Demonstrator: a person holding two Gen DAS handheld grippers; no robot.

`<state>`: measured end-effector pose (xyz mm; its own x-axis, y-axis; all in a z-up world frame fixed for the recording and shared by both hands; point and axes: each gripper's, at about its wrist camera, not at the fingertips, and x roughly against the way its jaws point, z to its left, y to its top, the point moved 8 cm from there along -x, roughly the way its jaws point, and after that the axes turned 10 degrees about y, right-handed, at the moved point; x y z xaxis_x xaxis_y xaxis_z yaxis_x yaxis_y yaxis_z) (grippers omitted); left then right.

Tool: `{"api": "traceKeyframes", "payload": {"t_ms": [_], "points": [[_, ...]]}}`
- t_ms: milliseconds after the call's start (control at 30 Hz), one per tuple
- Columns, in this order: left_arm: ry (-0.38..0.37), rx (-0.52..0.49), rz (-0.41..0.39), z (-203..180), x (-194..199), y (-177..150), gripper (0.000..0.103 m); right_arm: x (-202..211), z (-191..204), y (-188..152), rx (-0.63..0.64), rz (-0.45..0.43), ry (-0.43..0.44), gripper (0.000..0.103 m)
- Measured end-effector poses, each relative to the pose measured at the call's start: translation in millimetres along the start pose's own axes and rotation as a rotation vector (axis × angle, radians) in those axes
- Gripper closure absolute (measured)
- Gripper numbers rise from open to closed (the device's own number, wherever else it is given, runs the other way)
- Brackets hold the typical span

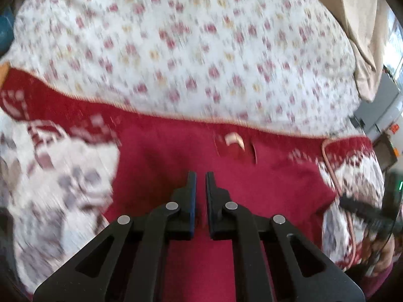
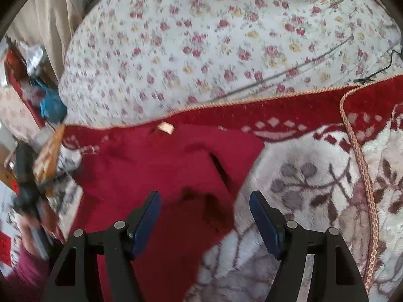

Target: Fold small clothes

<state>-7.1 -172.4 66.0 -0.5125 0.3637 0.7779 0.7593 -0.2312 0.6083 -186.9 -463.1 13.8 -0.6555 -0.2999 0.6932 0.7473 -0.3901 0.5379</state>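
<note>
Dark red knit garment (image 1: 226, 176) lies spread flat on red-and-white patterned fleece blanket (image 1: 50, 176), its small beige neck label (image 1: 234, 139) toward blanket's braided far edge. Beyond that edge, white bedsheet with small pink and yellow flowers (image 1: 189, 37). My left hand-held gripper (image 1: 200, 176) over garment's middle, fingers nearly together, narrow gap, nothing between them. My right hand-held gripper (image 2: 205, 196) spread wide over garment's side edge, one finger above garment, other above blanket.

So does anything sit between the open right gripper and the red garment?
Nothing visible does. The right gripper hangs open directly over the red garment, which lies on the red-and-white blanket with bare cloth below the fingers.
</note>
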Motion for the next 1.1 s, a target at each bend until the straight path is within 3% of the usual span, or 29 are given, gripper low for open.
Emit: {"api": "traceKeyframes", "payload": {"t_ms": [100, 133, 167, 200, 267, 333, 400, 467, 567, 600, 667, 700, 733, 767, 833, 867, 900, 933, 967, 1100], "points": [[0.028, 0.013, -0.035, 14.1, 4.2, 19.2, 0.097, -14.4, 0.3, -6.1, 0.061, 0.022, -0.063, 0.037], [0.042, 0.019, -0.035, 19.7, 2.7, 20.3, 0.097, -18.3, -1.4, -6.1, 0.073, 0.013, -0.090, 0.069], [0.051, 0.031, -0.024, 24.2, -0.8, 19.0, 0.097, -24.9, -2.9, -7.0, 0.092, 0.029, -0.119, 0.087], [0.036, 0.041, -0.004, 26.8, -4.6, 14.9, 0.097, -29.5, -4.7, -9.0, 0.105, 0.051, -0.144, 0.095], [-0.009, 0.066, 0.056, 30.4, -12.8, -1.6, 0.097, -25.9, -3.4, -8.9, 0.118, 0.034, -0.151, 0.095], [-0.004, 0.084, 0.102, 31.0, -18.7, -16.8, 0.093, -16.3, -0.4, -6.2, 0.119, 0.000, -0.133, 0.096], [0.004, 0.081, 0.139, 31.4, -21.8, -32.7, 0.067, -12.3, -2.6, -6.0, 0.114, -0.005, -0.130, 0.096], [0.008, 0.095, 0.139, 32.0, -18.3, -44.7, 0.054, -15.2, -5.2, -10.1, 0.103, 0.014, -0.128, 0.096], [-0.010, 0.120, 0.153, 28.9, -16.5, -64.1, 0.040, -18.9, -7.8, -12.1, 0.070, 0.025, -0.116, 0.095], [-0.001, 0.115, 0.169, 26.4, -20.4, -72.0, 0.040, -18.9, -8.4, -12.2, 0.060, 0.028, -0.109, 0.094], [0.017, 0.097, 0.201, 20.7, -31.2, -83.8, 0.040, -18.3, -6.6, -12.9, 0.061, 0.029, -0.099, 0.081], [0.026, 0.090, 0.221, 16.8, -37.7, -89.3, 0.040, -18.7, -5.5, -13.6, 0.059, 0.032, -0.097, 0.060], [0.029, 0.085, 0.221, 13.1, -41.4, -91.6, 0.040, -18.9, -5.1, -14.9, 0.052, 0.032, -0.096, 0.050], [0.046, 0.068, 0.193, 9.5, -42.6, -90.7, 0.042, -19.2, -3.7, -15.4, 0.050, 0.031, -0.091, 0.050], [0.061, 0.053, 0.176, 6.8, -43.2, -87.7, 0.084, -19.5, -0.4, -16.1, 0.068, 0.026, -0.086, 0.050], [0.049, 0.059, 0.193, 4.9, -43.6, -86.3, 0.097, -19.5, 0.3, -15.7, 0.075, 0.018, -0.091, 0.052], [0.027, 0.073, 0.193, 2.6, -40.9, -81.9, 0.097, -20.2, 0.2, -14.6, 0.081, 0.002, -0.097, 0.066], [0.009, 0.070, 0.179, -1.7, -35.4, -74.7, 0.097, -21.4, -2.0, -13.2, 0.080, -0.007, -0.108, 0.087], [0.006, 0.054, 0.156, -5.8, -27.8, -65.0, 0.098, -23.2, -6.4, -11.4, 0.076, -0.010, -0.131, 0.093], [0.005, 0.022, 0.026, -9.7, 9.6, -18.7, 0.098, -9.9, -5.6, -5.3, 0.077, -0.056, -0.135, 0.096]]}}
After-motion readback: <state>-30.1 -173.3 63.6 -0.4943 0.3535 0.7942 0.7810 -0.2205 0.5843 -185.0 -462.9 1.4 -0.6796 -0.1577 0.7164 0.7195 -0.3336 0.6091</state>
